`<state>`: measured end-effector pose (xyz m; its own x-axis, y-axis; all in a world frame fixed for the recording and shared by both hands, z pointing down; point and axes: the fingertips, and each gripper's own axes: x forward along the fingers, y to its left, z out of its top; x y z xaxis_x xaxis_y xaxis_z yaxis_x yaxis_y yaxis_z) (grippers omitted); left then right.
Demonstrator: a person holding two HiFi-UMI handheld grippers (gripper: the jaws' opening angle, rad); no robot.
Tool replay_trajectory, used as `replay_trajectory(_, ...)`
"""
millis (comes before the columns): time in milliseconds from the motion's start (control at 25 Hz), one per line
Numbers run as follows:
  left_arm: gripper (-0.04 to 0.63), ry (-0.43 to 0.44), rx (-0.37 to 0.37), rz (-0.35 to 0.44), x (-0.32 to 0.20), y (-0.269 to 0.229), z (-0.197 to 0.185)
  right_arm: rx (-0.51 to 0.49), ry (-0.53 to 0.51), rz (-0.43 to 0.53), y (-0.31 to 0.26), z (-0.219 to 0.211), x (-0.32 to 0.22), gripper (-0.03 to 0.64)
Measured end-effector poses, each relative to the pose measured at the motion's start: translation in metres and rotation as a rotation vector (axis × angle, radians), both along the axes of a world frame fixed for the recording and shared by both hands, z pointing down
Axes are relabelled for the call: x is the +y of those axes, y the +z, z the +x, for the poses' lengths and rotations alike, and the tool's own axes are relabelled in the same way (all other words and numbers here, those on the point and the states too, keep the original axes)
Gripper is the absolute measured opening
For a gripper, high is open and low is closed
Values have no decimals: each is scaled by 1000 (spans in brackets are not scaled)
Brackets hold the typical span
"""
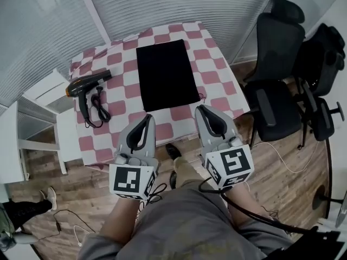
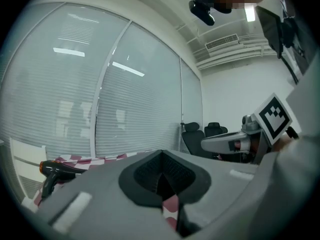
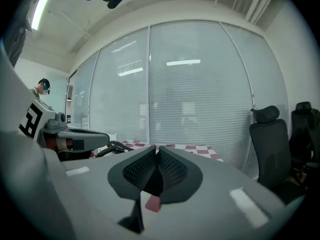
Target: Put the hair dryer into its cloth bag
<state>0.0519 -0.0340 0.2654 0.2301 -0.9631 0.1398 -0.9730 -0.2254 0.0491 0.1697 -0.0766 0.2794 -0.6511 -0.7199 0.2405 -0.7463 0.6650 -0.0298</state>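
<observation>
We found the cloth bag (image 1: pixel 167 75) lying flat at the middle of the desk (image 1: pixel 214 58), the hair dryer (image 1: pixel 87 84) to its left, and chairs (image 1: pixel 277 56) right of the desk.

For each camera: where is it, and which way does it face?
Head view: on the head, steeply down at table, dryer, bag; left tool, right tool, legs show.
Left gripper view: on left tool, along shut jaws toward blinds; right tool shows.
Right gripper view: on right tool, toward blinds, chair; left tool shows.
Shared: all see the table.
</observation>
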Motion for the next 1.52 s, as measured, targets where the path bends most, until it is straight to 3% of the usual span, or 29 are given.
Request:
replay_trajectory(120, 0, 0, -4, -7, -30, 15, -7, 31, -21, -35, 28, -13, -33, 57)
replay_trajectory(440, 0, -15, 9, -123, -74, 82, -20, 177, -87, -263, 139, -40, -77, 107)
replay_trajectory(720, 0, -16, 2, -219, -93, 131, -38, 353, -141, -403, 216, -60, -88, 132)
replay_trajectory(880, 0, -12, -1, -238, -97, 141, -42, 427, -152, -419, 226, -62, -88, 112)
replay_trajectory(1120, 0, -6, 10, -246, -99, 145, -41, 379, -148, -433, 222, -59, -90, 38)
replay_trajectory(1480, 0, 30, -16, -212, -100, 127, -32, 232, -139, -402, 166, -66, -104, 35)
replay_trajectory(1520, 32, 42, -26, -209, -101, 124, -30, 216, -140, -399, 158, -67, -106, 35)
